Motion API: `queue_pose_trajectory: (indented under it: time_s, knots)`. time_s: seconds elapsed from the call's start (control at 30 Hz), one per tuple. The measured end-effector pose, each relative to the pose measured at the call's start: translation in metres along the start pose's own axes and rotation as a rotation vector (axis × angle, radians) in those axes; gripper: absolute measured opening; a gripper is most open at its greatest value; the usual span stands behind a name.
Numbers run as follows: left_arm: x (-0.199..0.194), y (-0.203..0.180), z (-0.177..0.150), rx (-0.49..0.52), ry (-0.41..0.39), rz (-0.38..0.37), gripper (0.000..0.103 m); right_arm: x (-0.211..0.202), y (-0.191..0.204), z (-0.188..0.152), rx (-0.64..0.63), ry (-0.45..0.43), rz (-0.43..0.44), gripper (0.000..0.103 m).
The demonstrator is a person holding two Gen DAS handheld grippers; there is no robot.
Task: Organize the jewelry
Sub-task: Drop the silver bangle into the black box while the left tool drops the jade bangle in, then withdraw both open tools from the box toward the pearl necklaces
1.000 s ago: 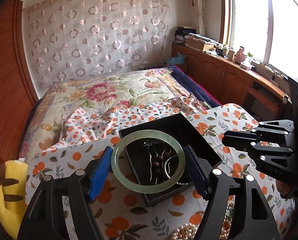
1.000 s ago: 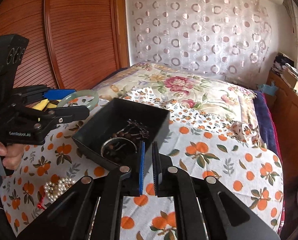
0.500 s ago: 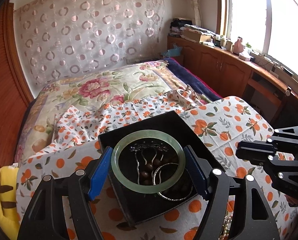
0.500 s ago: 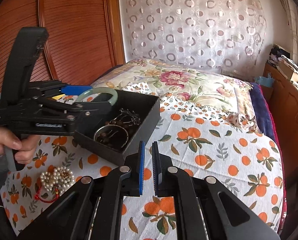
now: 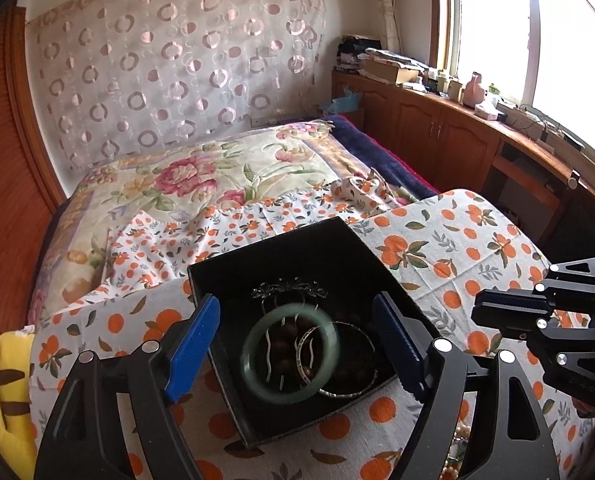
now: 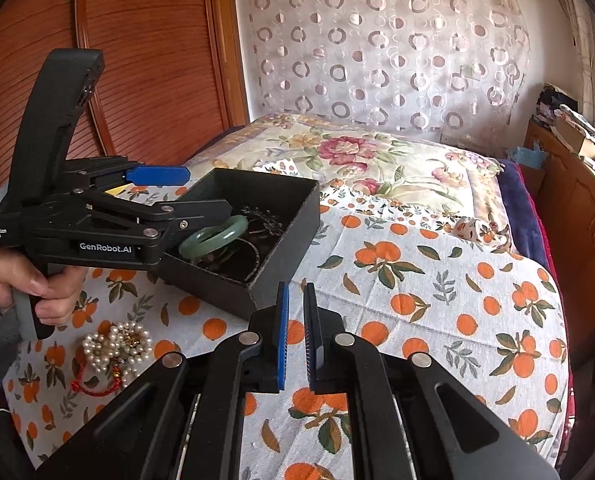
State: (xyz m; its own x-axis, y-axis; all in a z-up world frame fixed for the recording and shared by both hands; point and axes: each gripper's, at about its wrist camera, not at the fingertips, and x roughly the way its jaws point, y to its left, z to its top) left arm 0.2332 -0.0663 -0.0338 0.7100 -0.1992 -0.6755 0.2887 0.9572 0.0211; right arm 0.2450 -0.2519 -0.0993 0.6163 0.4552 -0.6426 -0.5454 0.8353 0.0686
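Jade-green bangle [image 5: 290, 353] now released, blurred, lying in black box [image 5: 297, 240] (over silver bangle [image 5: 337, 360]) | left gripper [image 5: 297, 340] spread wider than before, empty | right gripper [image 6: 294, 334] unchanged, nearly closed, empty

Daylight floods from the blown-out window [image 5: 493, 28] (fisheye-bent edges), bangle [image 5: 290, 353] motion-blurred.

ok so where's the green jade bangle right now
In the left wrist view the green jade bangle is blurred inside the black box, between the open left tongs, over the silver bangle and dark beads.
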Motion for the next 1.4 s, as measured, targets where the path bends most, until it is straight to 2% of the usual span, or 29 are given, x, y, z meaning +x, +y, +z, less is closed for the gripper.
queue_pose_trajectory:
  time_s: [0.3,0.7,0.73,0.77,0.83,1.0,1.07,1.23,1.4]
  knots:
    - [-0.035,-0.002,-0.015,-0.009,-0.032,-0.006,0.076,-0.012,0.008,-0.005,0.007,-0.014,0.005,0.008]
    - [-0.082,0.007,-0.061,-0.046,-0.034,0.006,0.076,-0.036,0.035,-0.023,-0.009,-0.019,-0.015,0.009]
    - [-0.086,0.008,-0.066,-0.048,-0.033,0.007,0.076,-0.038,0.038,-0.024,-0.012,-0.022,-0.017,0.011]
    - [-0.089,0.008,-0.071,-0.052,-0.031,0.008,0.076,-0.041,0.041,-0.026,-0.013,-0.026,-0.016,0.023]
    - [-0.096,0.011,-0.080,-0.059,-0.027,0.014,0.076,-0.047,0.046,-0.031,-0.011,-0.034,-0.016,0.036]
    - [-0.109,0.012,-0.100,-0.062,-0.011,0.016,0.076,-0.060,0.062,-0.041,-0.026,-0.030,-0.015,0.038]
    - [-0.118,0.011,-0.110,-0.065,-0.013,0.021,0.077,-0.066,0.067,-0.043,-0.033,-0.035,-0.019,0.049]
    - [-0.132,0.014,-0.131,-0.075,-0.005,0.024,0.077,-0.081,0.078,-0.049,-0.030,-0.047,-0.014,0.062]
    - [-0.132,0.021,-0.146,-0.092,0.017,0.021,0.077,-0.081,0.084,-0.056,-0.025,-0.034,-0.005,0.065]
